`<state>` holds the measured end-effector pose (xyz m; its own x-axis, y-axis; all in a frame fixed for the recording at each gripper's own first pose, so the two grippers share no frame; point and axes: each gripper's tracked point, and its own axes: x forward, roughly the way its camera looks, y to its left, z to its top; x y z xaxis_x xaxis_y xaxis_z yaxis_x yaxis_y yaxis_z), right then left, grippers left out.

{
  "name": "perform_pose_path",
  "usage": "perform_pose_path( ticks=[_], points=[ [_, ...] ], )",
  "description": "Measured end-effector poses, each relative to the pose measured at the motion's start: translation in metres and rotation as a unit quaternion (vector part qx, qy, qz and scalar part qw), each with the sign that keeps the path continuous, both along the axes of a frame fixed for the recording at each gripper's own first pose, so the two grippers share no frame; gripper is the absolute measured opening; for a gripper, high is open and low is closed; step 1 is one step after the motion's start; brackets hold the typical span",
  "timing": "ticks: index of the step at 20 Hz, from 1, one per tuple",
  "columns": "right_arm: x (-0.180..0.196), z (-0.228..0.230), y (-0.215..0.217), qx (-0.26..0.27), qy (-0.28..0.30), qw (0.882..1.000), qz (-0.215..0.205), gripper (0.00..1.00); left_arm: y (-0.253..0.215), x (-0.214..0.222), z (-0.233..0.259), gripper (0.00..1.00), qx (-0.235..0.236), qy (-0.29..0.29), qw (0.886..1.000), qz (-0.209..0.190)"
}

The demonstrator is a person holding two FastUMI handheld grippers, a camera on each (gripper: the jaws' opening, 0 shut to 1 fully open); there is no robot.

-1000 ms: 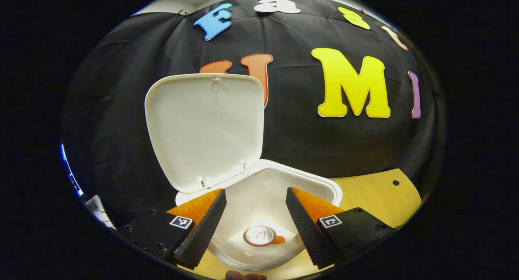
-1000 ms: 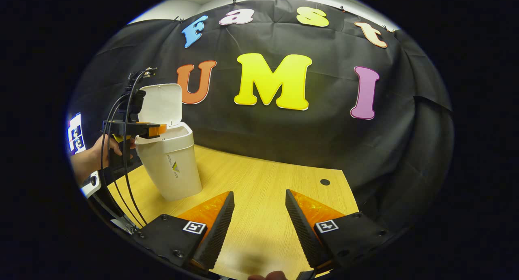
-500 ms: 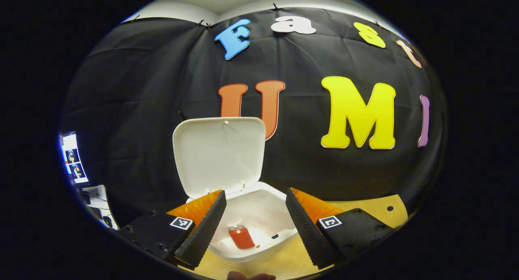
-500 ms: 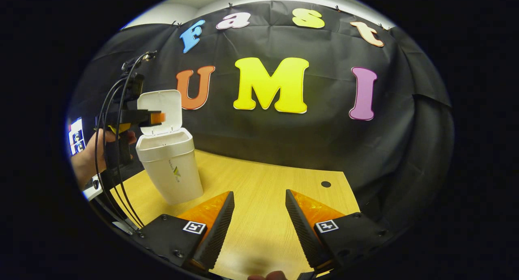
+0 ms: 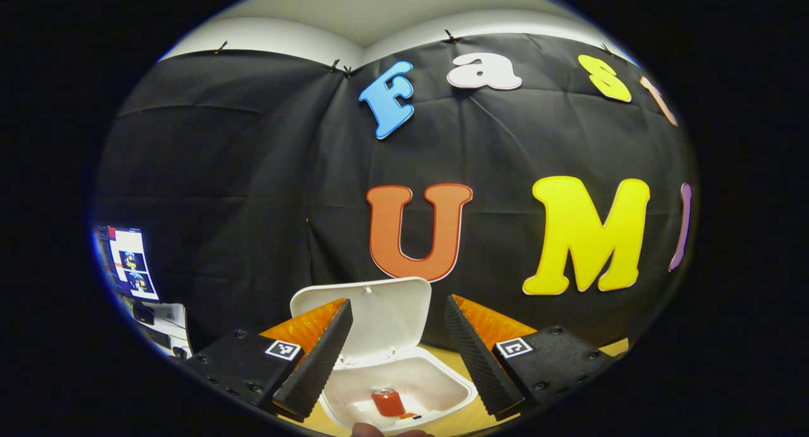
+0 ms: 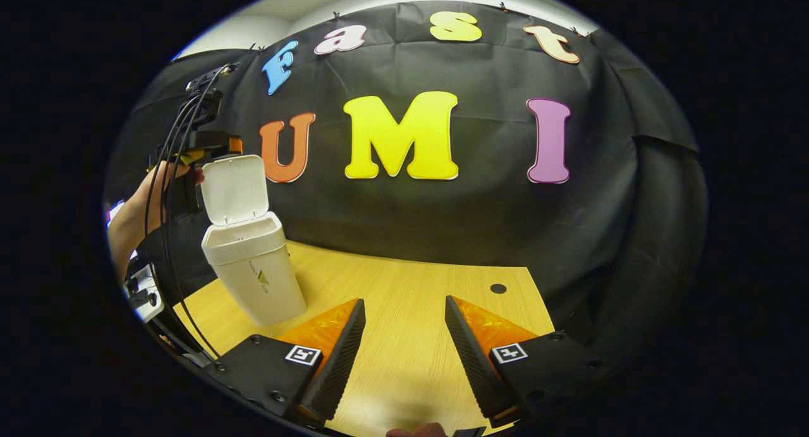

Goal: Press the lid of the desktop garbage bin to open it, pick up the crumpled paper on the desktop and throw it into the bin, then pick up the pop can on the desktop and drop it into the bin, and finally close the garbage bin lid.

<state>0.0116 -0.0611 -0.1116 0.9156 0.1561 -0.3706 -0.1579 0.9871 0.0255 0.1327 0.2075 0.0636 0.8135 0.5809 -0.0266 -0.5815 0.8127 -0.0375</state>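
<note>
The white garbage bin (image 5: 404, 370) stands with its lid (image 5: 385, 317) tipped up and back. A red pop can (image 5: 387, 402) lies inside on the bin's floor. My left gripper (image 5: 398, 303) hangs open above the bin's mouth with nothing between its fingers. In the right gripper view the bin (image 6: 256, 276) stands at the table's left with its lid (image 6: 231, 190) raised, and the left gripper (image 6: 212, 143), held by a hand (image 6: 148, 196), is level with the lid's top edge. My right gripper (image 6: 404, 301) is open over the wooden table (image 6: 411, 342), holding nothing.
A screen (image 5: 129, 263) and papers sit beyond the table's left end. Black cables (image 6: 167, 234) hang from the left gripper beside the bin. A small round hole (image 6: 498, 288) marks the table's far right part.
The left gripper has risen and drawn back from the bin's mouth to the height of the lid's top. The can has settled on the bin's floor. The right gripper has hardly shifted.
</note>
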Motion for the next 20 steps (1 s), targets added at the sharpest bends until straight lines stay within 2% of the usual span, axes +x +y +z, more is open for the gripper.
perform_pose_path(
  ticks=[5,8,11,14,20],
  points=[
    [0.019,0.001,-0.012,0.014,0.005,1.0,-0.009,0.82,0.034,0.028,0.037,0.96,-0.006,-0.023,0.999,0.049],
    [0.024,0.002,-0.021,0.007,0.011,1.0,-0.012,0.82,0.062,0.039,0.044,0.95,0.003,-0.011,0.996,0.087],
    [0.027,-0.001,-0.022,0.011,0.024,1.0,-0.013,0.81,0.086,0.055,0.029,0.95,-0.019,0.014,0.993,0.112],
    [0.027,-0.002,-0.018,0.006,0.031,0.999,-0.008,0.82,0.102,0.074,0.013,0.95,-0.044,0.035,0.991,0.121],
    [0.024,-0.004,-0.017,0.025,0.04,0.999,-0.024,0.82,0.113,0.079,-0.033,0.96,-0.083,0.094,0.981,0.145]
  ],
)
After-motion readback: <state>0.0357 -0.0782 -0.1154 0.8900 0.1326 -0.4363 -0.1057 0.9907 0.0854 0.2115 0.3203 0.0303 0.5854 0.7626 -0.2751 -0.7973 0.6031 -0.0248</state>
